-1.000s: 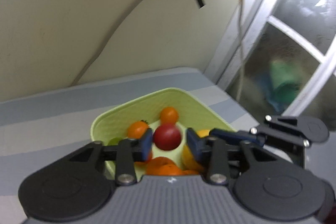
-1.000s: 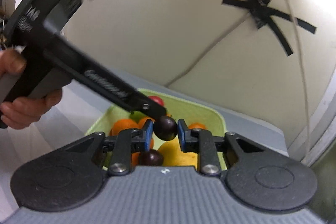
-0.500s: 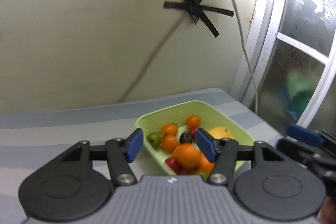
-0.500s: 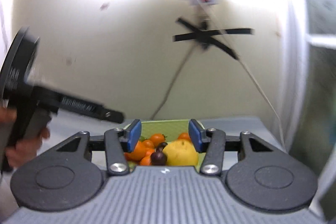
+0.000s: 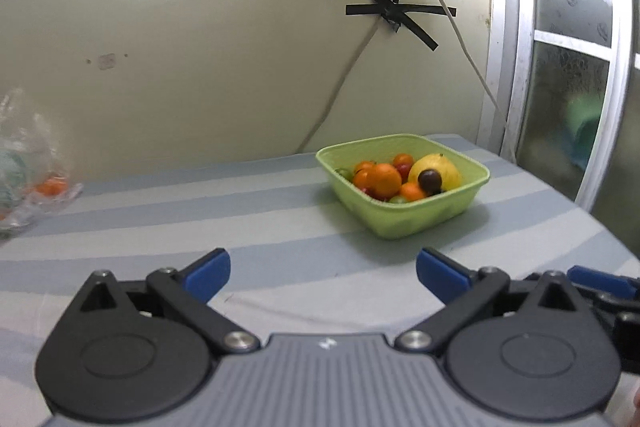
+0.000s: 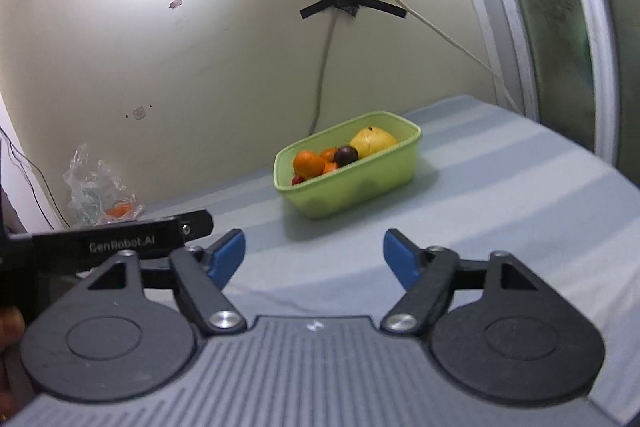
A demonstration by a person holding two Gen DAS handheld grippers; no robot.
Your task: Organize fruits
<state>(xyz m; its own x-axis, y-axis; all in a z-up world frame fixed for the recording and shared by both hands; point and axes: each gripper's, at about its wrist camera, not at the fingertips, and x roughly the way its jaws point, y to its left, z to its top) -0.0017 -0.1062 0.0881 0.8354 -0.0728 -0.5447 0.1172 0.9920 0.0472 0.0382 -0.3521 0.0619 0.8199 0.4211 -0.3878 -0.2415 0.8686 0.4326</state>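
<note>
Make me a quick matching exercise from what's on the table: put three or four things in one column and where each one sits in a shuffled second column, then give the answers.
Things:
1. dark plum
2. green tub
3. clear plastic bag
4. left tool

Places or states:
A. by the wall at the table's left end
B. open, holding nothing
C. on top of the fruit pile
D. near the window end, full of fruit

Pairs: 1-C, 2-D, 3-A, 4-B

A tub [image 5: 404,223] stood on the table [image 5: 280,227], near its far edge and close to the wall [image 5: 200,67]. Fruit was heaped inside it, a plum [image 5: 429,181] resting on top against the largest fruit [image 5: 440,169]. Far off to the left, against the wall, lay a plastic bag [image 6: 96,191]. A window [image 5: 568,87] rose to the right of the table. Both grippers hung side by side over the near part, well short of the tub.
</note>
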